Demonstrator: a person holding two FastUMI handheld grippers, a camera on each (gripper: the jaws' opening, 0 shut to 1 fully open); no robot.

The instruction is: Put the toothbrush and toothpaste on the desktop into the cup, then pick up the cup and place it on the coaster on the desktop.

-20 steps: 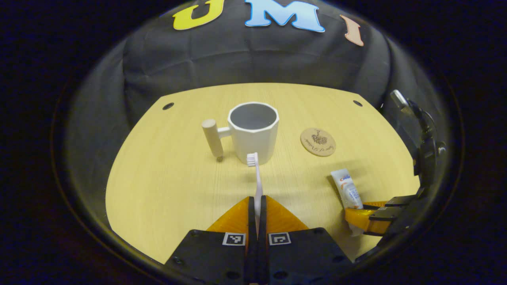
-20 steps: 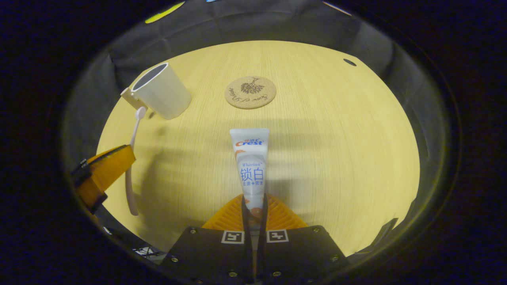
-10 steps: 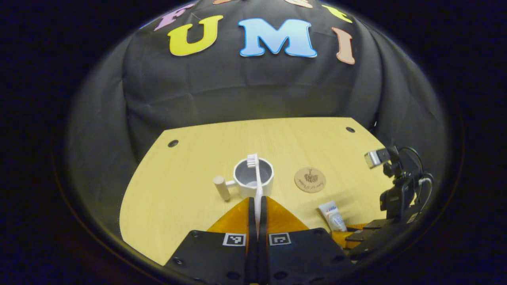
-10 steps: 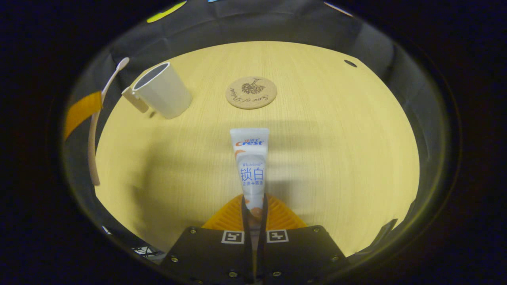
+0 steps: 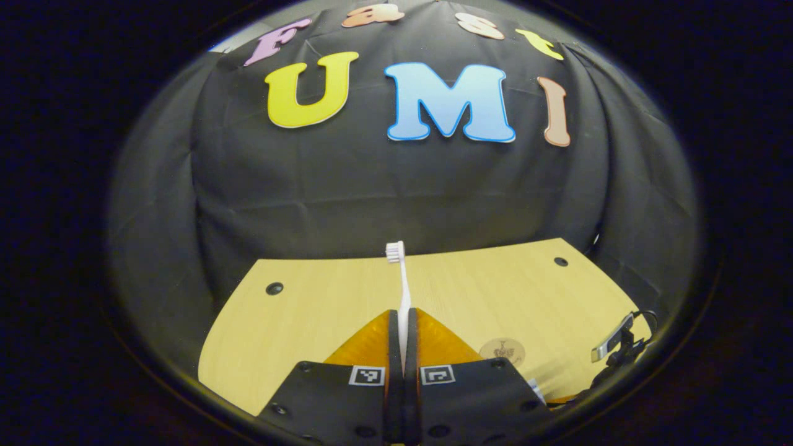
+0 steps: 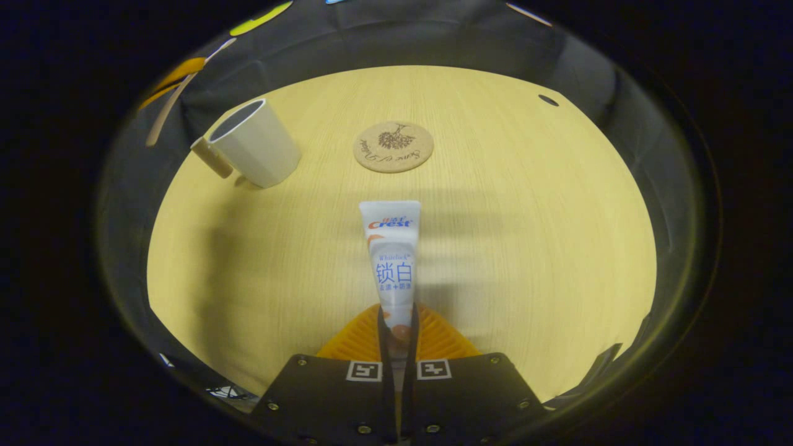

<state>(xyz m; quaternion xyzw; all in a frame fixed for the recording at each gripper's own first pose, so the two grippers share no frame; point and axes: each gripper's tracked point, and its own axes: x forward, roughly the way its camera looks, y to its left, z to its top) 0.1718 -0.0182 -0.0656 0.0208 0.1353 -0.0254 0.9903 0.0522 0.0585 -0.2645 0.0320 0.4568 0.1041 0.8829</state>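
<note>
The toothbrush [image 5: 401,279] is being carried higher than half a second ago: the left tool [image 5: 403,331] is clamping its handle, bristle head pointing straight ahead. The cup, which was directly ahead of this tool then, is now passing below its line of sight, so the lift is probably clearing the rim before the brush is tipped in. The left tool is tilting up toward the booth wall, with the coaster [image 5: 503,351] low to its right.

The toothpaste tube [image 6: 391,260] is being held by its lower end in the right tool [image 6: 396,331], which is staying put above the surface [image 6: 526,248]. The white cup [image 6: 254,144] with its wooden handle is standing ahead-left of this tool, empty as far as visible, near the coaster [image 6: 393,146].
</note>
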